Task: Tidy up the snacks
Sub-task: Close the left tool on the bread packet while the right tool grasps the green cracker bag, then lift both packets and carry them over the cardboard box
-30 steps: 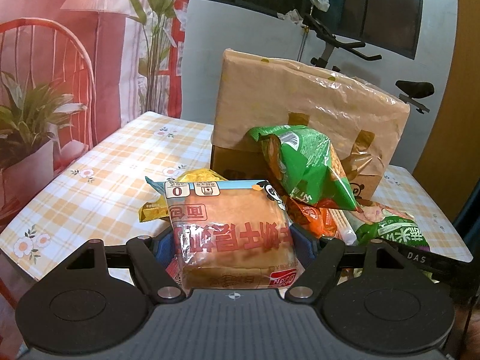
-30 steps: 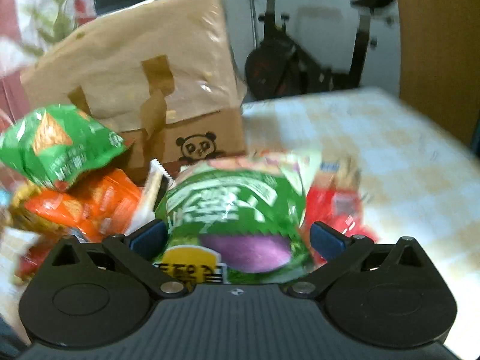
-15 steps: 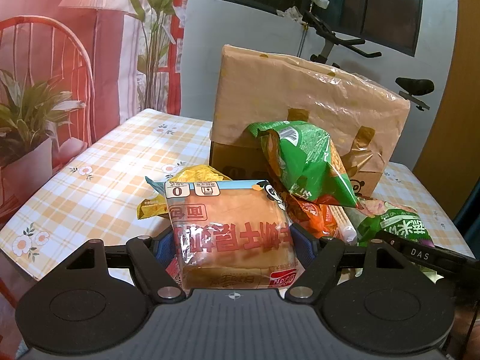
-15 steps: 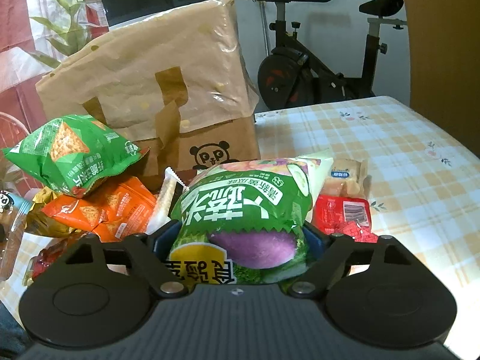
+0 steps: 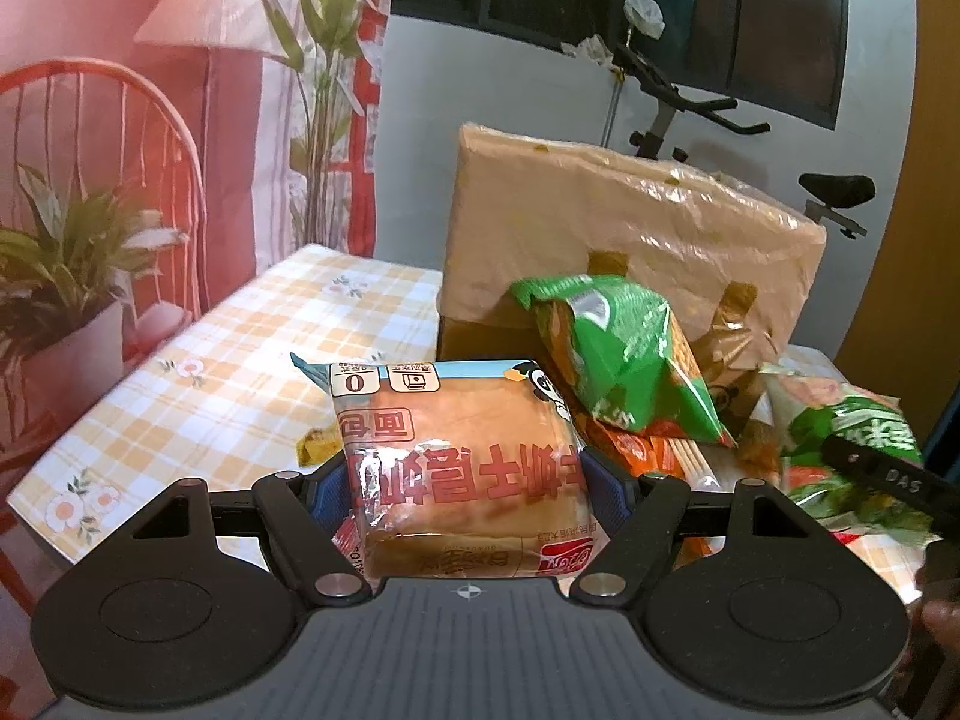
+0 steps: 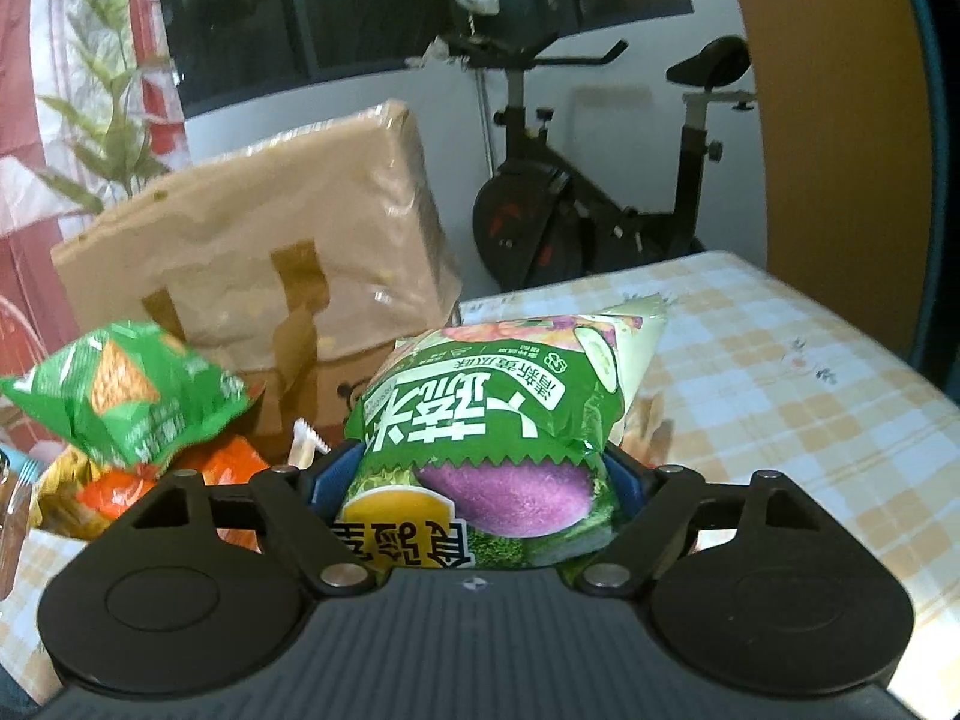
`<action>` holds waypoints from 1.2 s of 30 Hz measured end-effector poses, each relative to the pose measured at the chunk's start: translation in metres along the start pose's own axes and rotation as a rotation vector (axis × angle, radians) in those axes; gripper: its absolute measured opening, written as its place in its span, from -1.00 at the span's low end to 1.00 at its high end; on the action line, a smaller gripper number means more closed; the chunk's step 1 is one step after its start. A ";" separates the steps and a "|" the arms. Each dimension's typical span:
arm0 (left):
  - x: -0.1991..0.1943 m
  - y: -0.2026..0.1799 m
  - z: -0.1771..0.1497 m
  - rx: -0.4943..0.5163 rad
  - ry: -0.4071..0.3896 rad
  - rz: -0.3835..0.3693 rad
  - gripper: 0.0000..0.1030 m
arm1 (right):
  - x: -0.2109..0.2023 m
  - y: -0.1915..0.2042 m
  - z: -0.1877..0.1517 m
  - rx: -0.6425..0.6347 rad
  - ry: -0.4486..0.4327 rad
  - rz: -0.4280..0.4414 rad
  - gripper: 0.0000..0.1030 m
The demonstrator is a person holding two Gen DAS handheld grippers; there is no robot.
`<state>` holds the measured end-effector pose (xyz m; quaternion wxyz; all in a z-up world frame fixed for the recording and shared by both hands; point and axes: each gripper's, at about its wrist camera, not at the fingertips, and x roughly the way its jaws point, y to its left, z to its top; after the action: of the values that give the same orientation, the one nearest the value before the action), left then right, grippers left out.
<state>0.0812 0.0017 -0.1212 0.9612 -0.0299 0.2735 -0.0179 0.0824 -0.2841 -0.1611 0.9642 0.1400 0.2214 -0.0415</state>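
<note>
Snacks lie in a pile on the desk (image 5: pixel 240 372), which carries a yellow checked cloth with small flowers. Behind the pile stands a large brown paper bag (image 5: pixel 630 240), the biggest thing on the desk, with a cardboard box (image 6: pixel 336 384) under it that shows a small panda mark. Against the bag leans a green cracker bag (image 5: pixel 612 354), and below it lie orange snack packs (image 5: pixel 654 450), touching each other. The left hand-held gripper (image 5: pixel 465 480) is clamped on a bread pack (image 5: pixel 456 456) with red letters, its blue pads pressed on both sides of the pack, which is held just in front of the pile. The right hand-held gripper (image 6: pixel 474 480) is clamped in the same way on a green vegetable snack bag (image 6: pixel 498 414), held above the desk to the right of the cracker bag. Behind the desk stands an exercise bike (image 6: pixel 600 204), well apart from the snacks.
</note>
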 end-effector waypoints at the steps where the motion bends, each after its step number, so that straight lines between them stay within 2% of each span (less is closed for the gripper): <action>1: -0.002 0.001 0.003 0.000 -0.011 0.005 0.53 | -0.002 -0.001 0.002 0.003 -0.013 -0.002 0.60; 11: -0.023 0.008 0.046 0.009 -0.150 0.045 0.53 | -0.031 -0.018 0.030 0.032 -0.179 -0.049 0.60; 16: -0.026 -0.002 0.075 0.038 -0.199 0.017 0.53 | -0.043 -0.019 0.054 0.008 -0.285 -0.055 0.60; 20: -0.019 -0.016 0.101 0.063 -0.225 -0.035 0.53 | -0.043 -0.012 0.080 -0.051 -0.365 -0.026 0.60; 27: 0.013 -0.035 0.138 0.075 -0.245 -0.129 0.53 | -0.019 0.006 0.128 -0.125 -0.419 0.060 0.60; 36: 0.068 -0.054 0.188 0.132 -0.294 -0.128 0.53 | 0.037 0.053 0.172 -0.288 -0.437 0.111 0.60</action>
<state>0.2367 -0.0470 0.0065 0.9876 0.0137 0.1258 -0.0926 0.1944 -0.2835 -0.0156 0.9999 0.0011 0.0035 0.0140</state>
